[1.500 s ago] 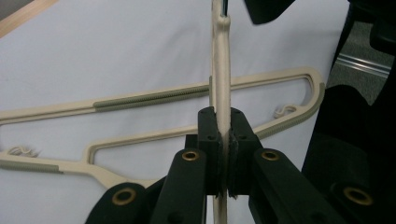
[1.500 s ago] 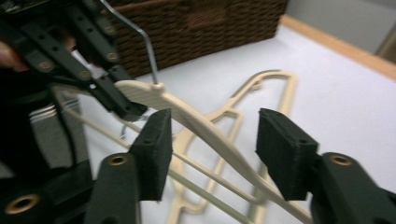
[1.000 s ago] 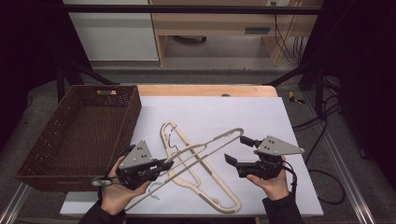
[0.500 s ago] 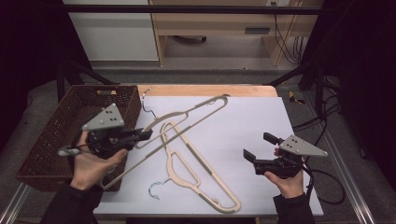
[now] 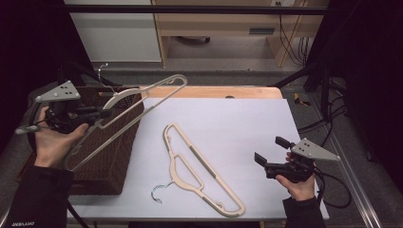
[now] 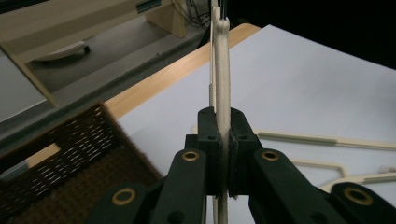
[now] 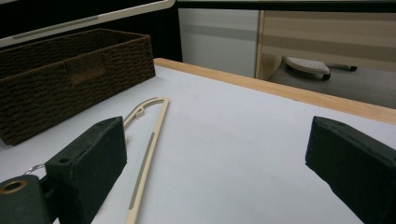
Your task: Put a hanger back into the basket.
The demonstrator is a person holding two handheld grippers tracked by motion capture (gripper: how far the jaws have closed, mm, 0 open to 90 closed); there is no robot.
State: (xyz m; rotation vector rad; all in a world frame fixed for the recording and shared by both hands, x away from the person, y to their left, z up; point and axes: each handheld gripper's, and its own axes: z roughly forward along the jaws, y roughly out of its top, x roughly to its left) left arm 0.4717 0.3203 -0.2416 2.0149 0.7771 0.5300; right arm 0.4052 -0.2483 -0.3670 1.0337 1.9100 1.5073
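Left hand-held gripper [image 5: 105, 114] clamps a cream hanger [image 5: 142, 97] raised, seemingly over the wicker basket [image 5: 114, 156]; right hand-held gripper [image 5: 269, 150], jaws just opened wide, holds nothing.

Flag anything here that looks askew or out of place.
Nothing is damaged or spilled. The lifted hanger, clamped in the left tongs, hangs tilted over the wicker basket. The second hanger lies diagonally on the white table. The right tongs are open and empty.
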